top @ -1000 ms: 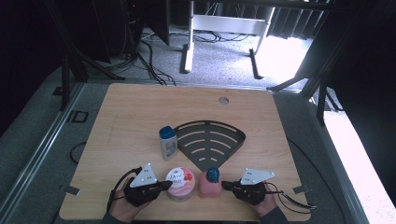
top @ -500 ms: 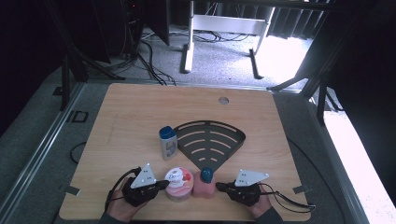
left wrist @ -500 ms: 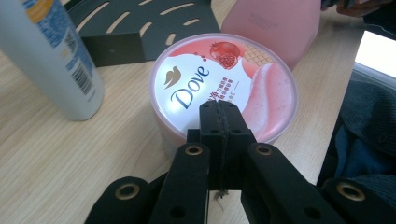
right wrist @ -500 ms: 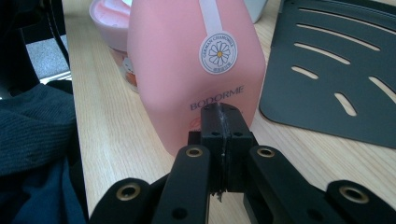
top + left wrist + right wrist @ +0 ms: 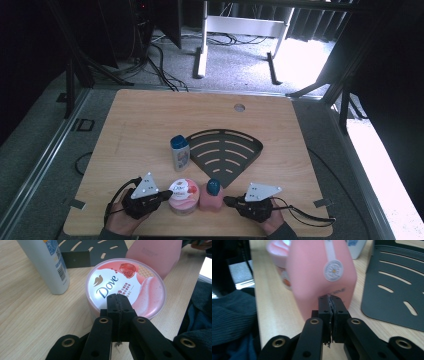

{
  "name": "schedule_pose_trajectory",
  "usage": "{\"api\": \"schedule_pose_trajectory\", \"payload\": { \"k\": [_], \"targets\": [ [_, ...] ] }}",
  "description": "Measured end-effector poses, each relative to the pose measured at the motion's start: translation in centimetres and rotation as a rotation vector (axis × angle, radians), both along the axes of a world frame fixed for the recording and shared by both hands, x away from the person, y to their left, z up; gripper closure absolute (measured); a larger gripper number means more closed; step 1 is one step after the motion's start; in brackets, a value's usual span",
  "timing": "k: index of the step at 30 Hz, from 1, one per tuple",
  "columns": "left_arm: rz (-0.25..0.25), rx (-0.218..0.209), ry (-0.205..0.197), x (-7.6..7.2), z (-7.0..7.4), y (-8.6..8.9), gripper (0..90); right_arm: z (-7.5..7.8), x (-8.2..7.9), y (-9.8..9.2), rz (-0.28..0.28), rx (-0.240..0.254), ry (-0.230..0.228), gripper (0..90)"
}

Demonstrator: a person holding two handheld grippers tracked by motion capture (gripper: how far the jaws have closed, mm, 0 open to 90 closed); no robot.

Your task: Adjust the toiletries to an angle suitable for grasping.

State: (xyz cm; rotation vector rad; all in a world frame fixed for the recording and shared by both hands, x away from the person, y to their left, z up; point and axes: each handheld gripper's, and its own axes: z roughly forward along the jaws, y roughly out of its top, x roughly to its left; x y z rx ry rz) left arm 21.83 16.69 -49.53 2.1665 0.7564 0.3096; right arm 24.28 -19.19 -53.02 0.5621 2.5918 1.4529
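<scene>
Pink bottle cut off at the top of the right gripper view; cap hidden there. Right hand-held gripper, jaws pressed together, tips at the bottle's base. Left hand-held gripper, also clamped empty, over the Dove jar, lower centre of the table.

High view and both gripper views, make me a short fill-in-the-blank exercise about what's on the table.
1. The round tub in front of the left gripper bears the brand name ____.
2. The right gripper points at a bottle coloured ____.
3. Both grippers' jaws are ____.
4. The slotted tray is shaped like a ____.

Missing words: Dove; pink; shut; fan
</scene>
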Motion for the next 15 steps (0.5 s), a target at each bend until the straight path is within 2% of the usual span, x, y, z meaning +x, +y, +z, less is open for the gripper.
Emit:
{"api": "schedule_pose_trajectory", "payload": {
  "k": [2, 5, 11, 15],
  "targets": [
    [0.004, -0.004, 0.000, 0.0, 0.0, 0.0, 90.0, 0.3, -0.4, -0.2, 0.029, 0.018, 0.004, 88.5],
    [0.004, -0.001, 0.001, 0.0, 0.0, 0.1, 90.0, 0.6, -0.8, -0.1, 0.067, 0.016, -0.001, 89.6],
    [0.001, -0.005, 0.008, 0.0, 0.0, 0.1, 90.0, 0.5, -1.0, 0.6, 0.090, 0.016, -0.001, 89.9],
    [0.003, -0.007, 0.011, 0.1, 0.0, 0.2, 90.0, 0.5, -0.9, 1.1, 0.075, 0.013, -0.021, 89.9]
  ]
}}
